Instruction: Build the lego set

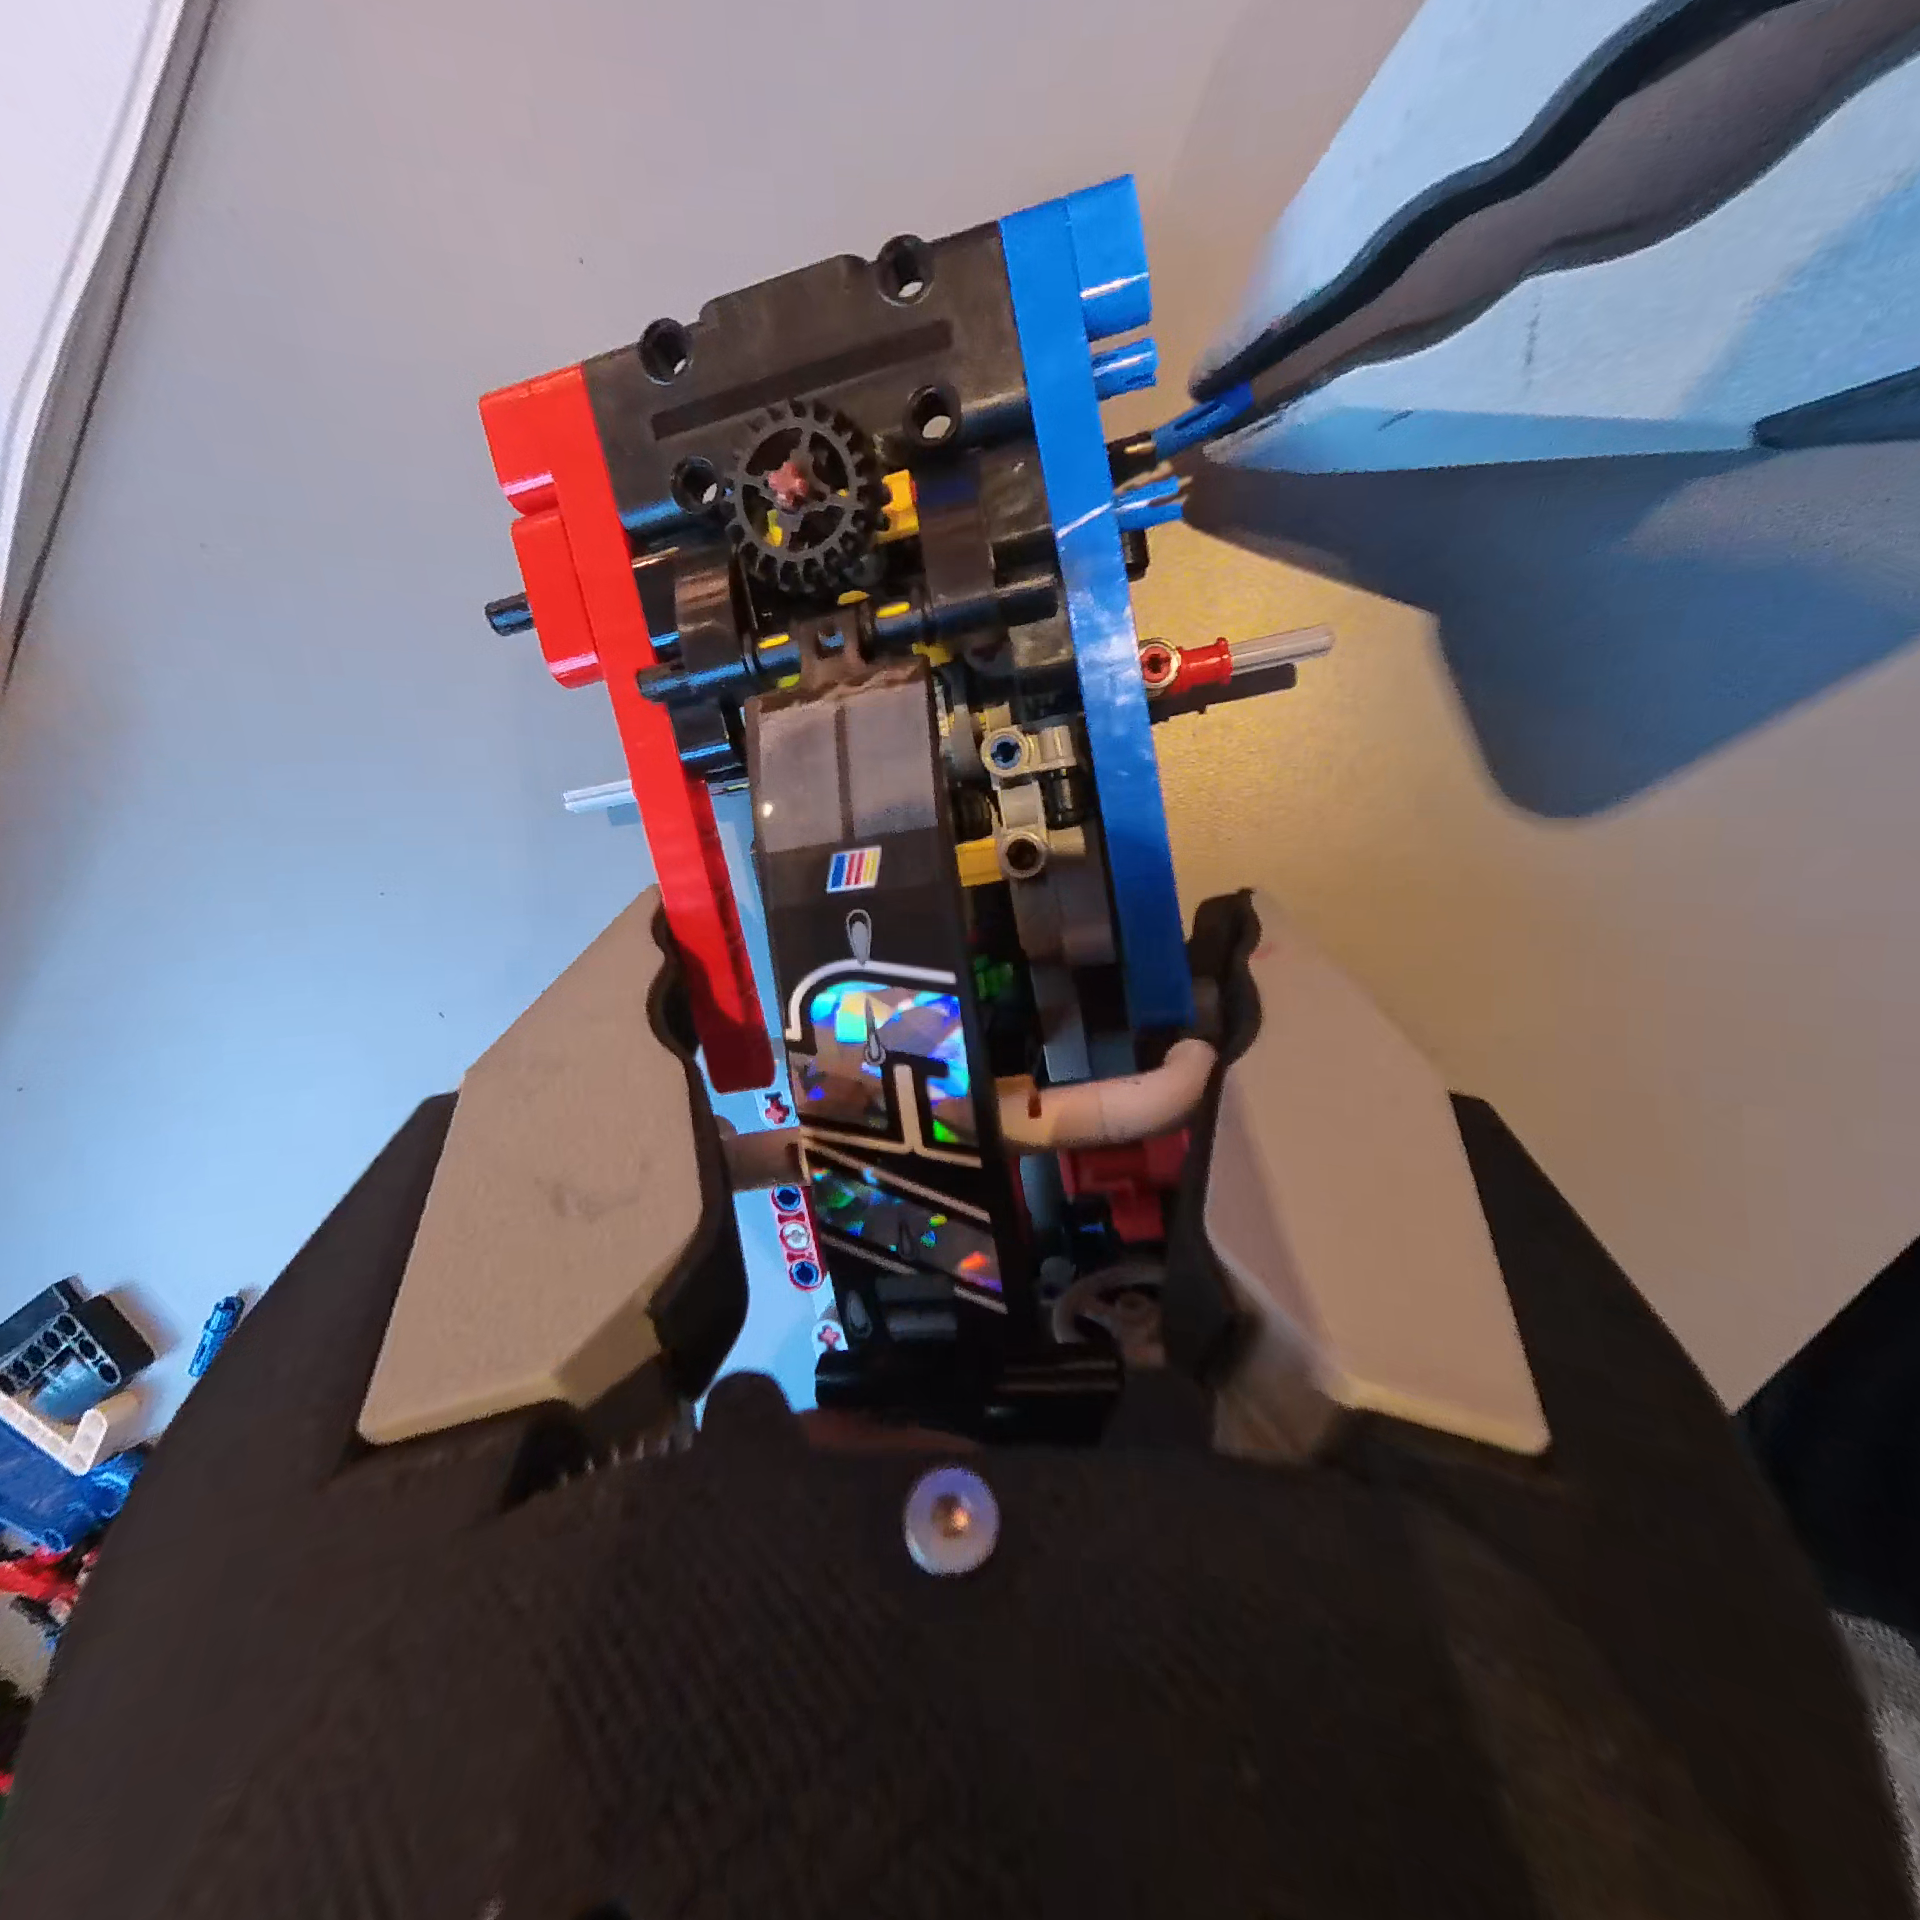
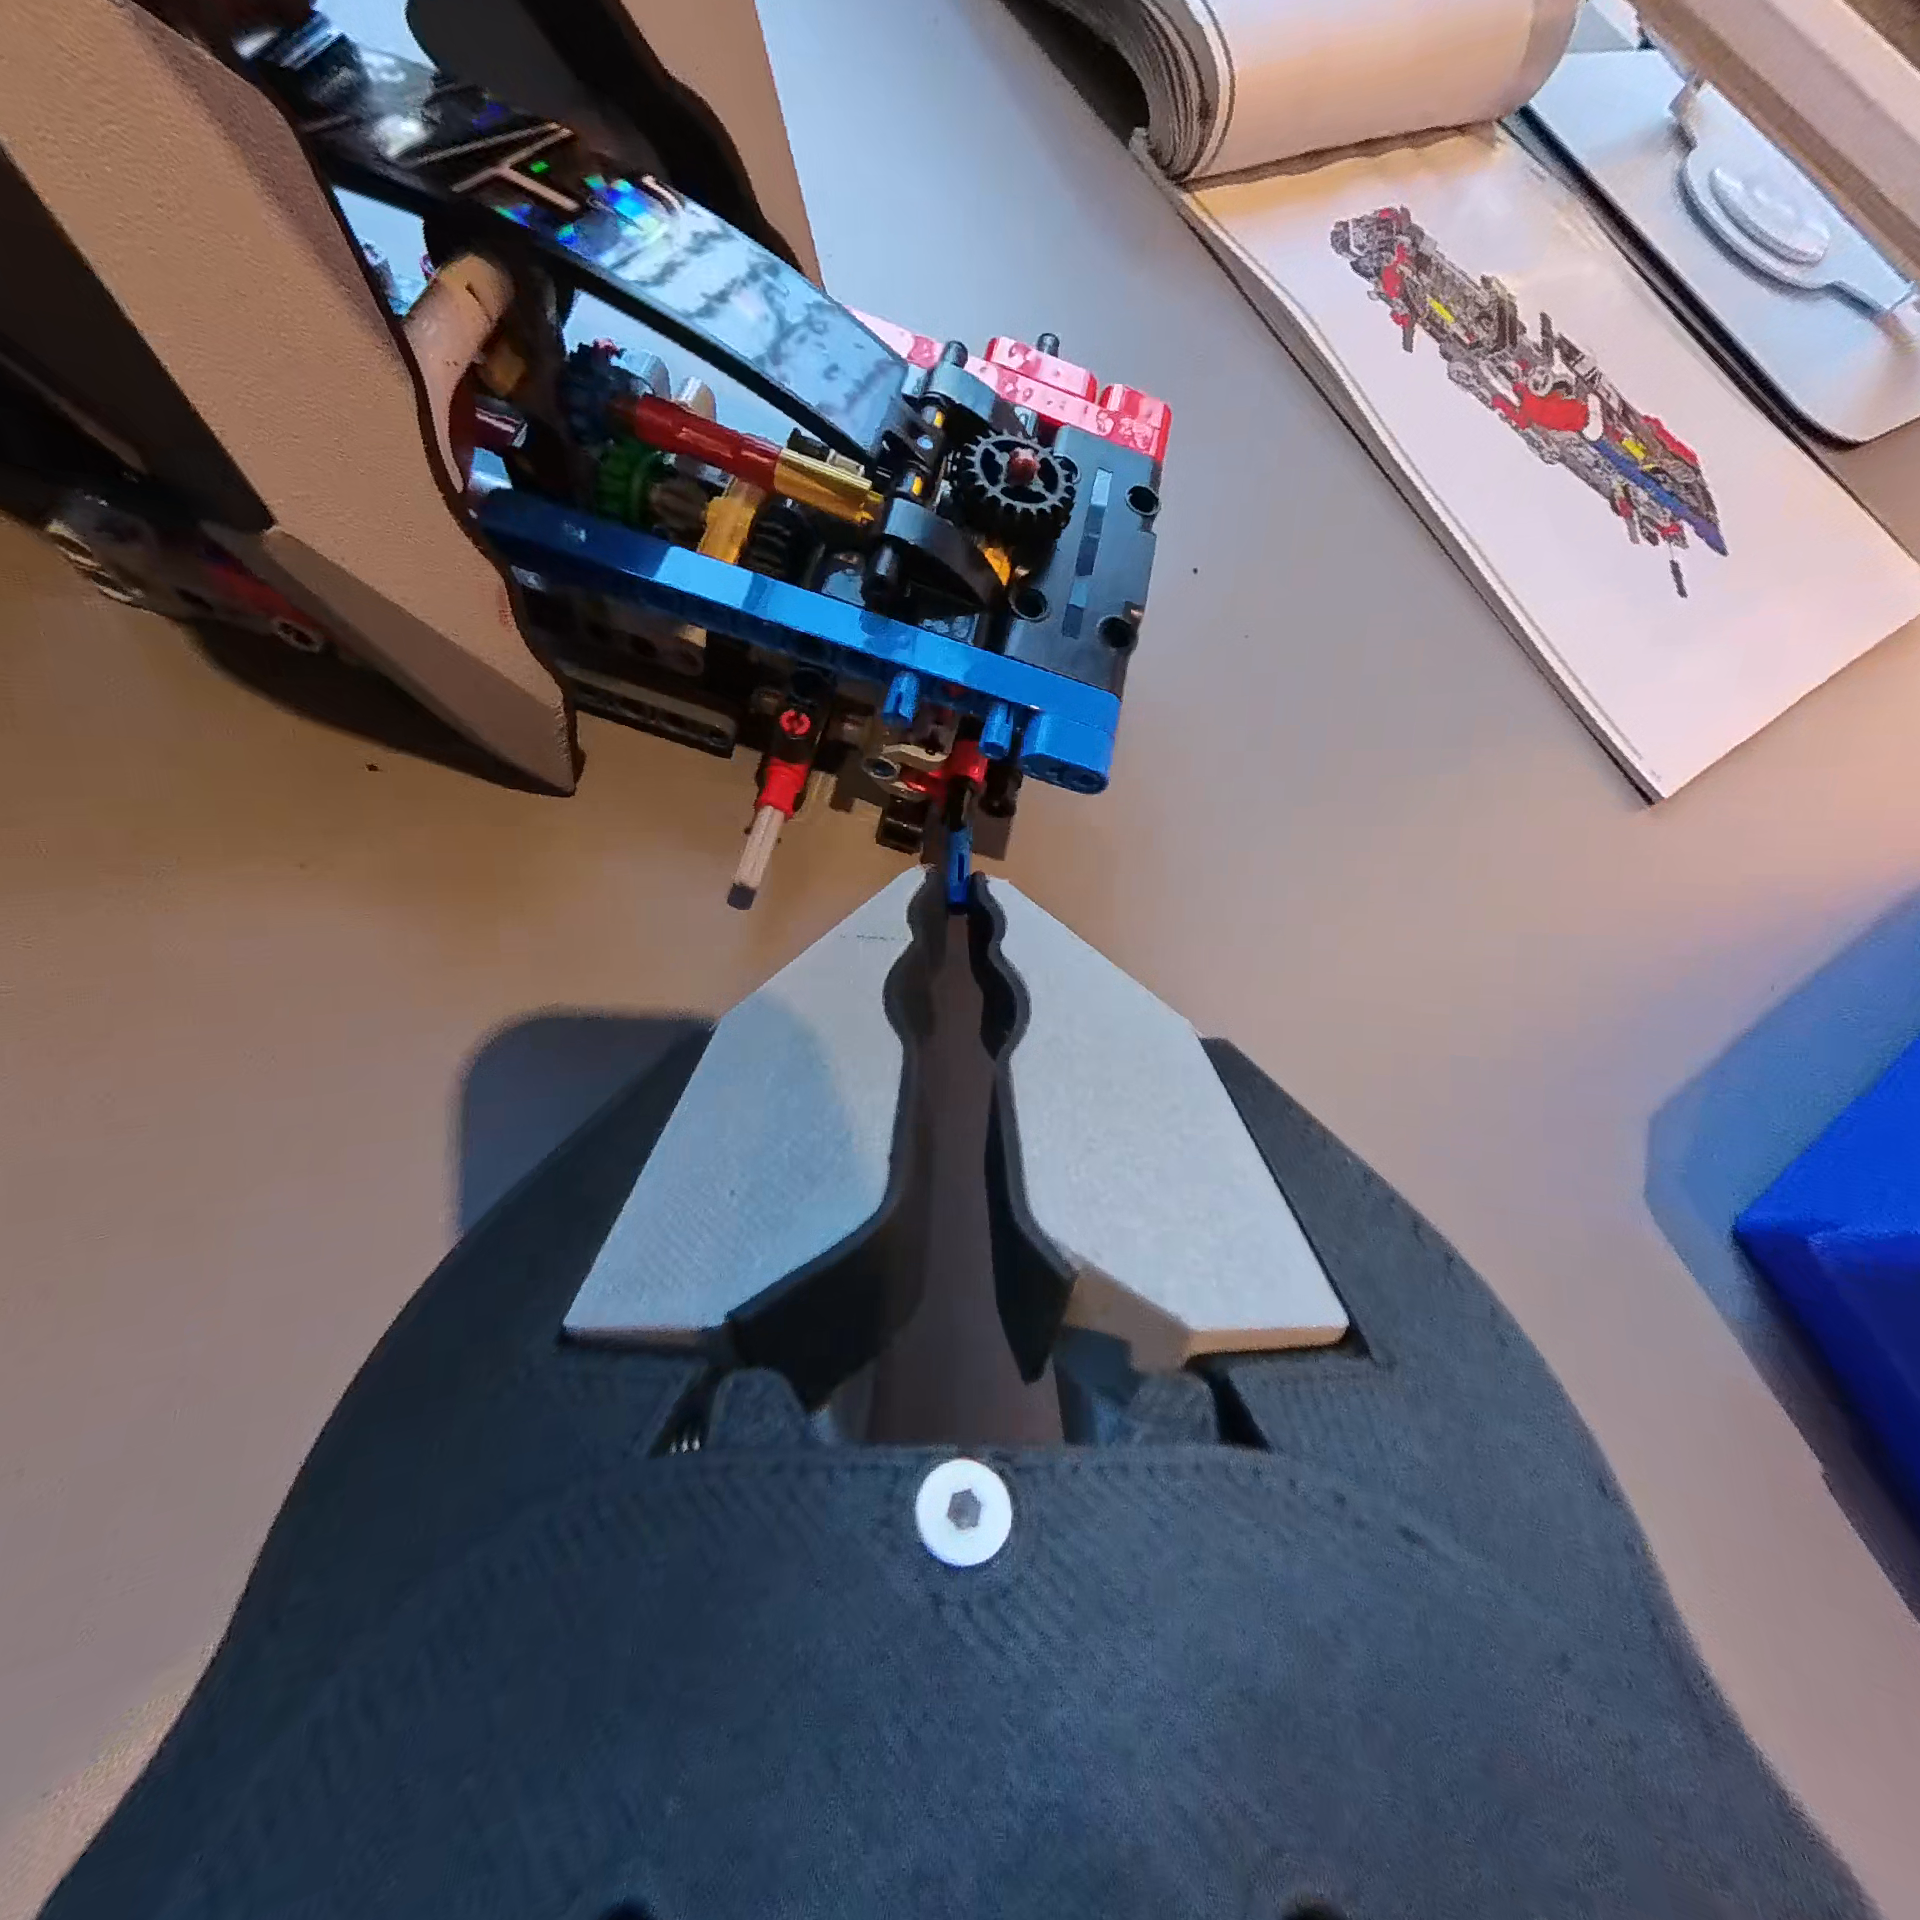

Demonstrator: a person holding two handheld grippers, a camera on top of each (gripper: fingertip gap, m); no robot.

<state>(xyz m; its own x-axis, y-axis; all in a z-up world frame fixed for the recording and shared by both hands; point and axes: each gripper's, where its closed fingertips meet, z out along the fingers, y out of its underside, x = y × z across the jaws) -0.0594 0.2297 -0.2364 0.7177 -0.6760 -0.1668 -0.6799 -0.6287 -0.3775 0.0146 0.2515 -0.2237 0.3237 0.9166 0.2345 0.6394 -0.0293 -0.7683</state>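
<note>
Above table [image 2: 1299, 831], left tool [image 1: 951, 997] clamps model [image 1: 883, 644]; right tool [image 2: 961, 896] (clenched) pinches pin [image 2: 958, 868].

My left tool [image 1: 951, 997] has a matt black printed-plastic body with fine layer lines, smooth grey finger [image 1: 561, 1174] panels and a bright metal screw [image 1: 951, 1519]. It clamps the lego model [image 1: 862, 727], made of glossy hard plastic; its black panel [image 1: 883, 997] bears a holographic foil sticker. My right tool [image 2: 951, 894], same finish, pinches a glossy blue pin [image 2: 958, 868]. The worktop [image 2: 312, 1039] is smooth and matt. The instruction booklet [image 2: 1507, 416] is paper.
</note>
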